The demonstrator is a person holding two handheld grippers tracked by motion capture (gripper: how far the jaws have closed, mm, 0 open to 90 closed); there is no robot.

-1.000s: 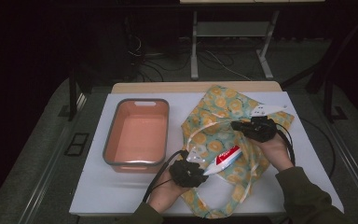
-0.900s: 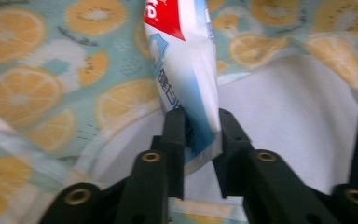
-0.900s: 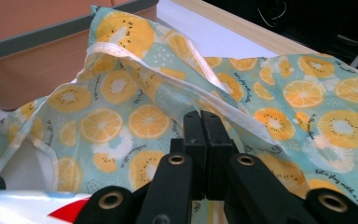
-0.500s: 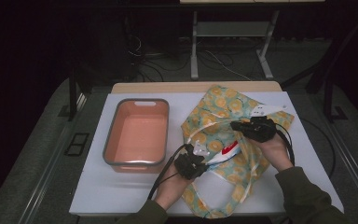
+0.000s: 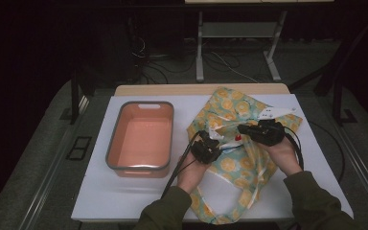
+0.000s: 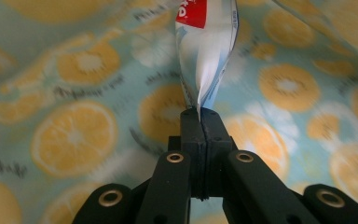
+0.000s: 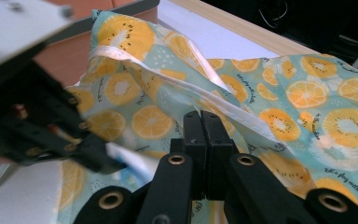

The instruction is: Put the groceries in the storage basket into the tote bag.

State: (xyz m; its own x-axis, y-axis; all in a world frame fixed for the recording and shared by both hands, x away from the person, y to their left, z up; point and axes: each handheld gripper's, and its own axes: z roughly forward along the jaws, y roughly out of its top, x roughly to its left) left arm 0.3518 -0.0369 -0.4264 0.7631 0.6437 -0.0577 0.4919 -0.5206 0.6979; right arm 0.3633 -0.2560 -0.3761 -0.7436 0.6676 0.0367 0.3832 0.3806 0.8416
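White desk (image 5: 100, 191): the left gripper (image 6: 200, 114) clamps a toothpaste tube's (image 6: 205, 51) crimped end inside the orange-print bag (image 5: 239, 167); the right gripper (image 7: 201, 122) pinches the bag's rim.

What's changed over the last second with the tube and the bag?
The left claw has closed on the flat end of the toothpaste tube and carried it up the table into the mouth of the orange-print bag; more of the tube is now hidden by cloth. The right claw stayed shut on the bag's edge, holding it open. The pink tub did not move.
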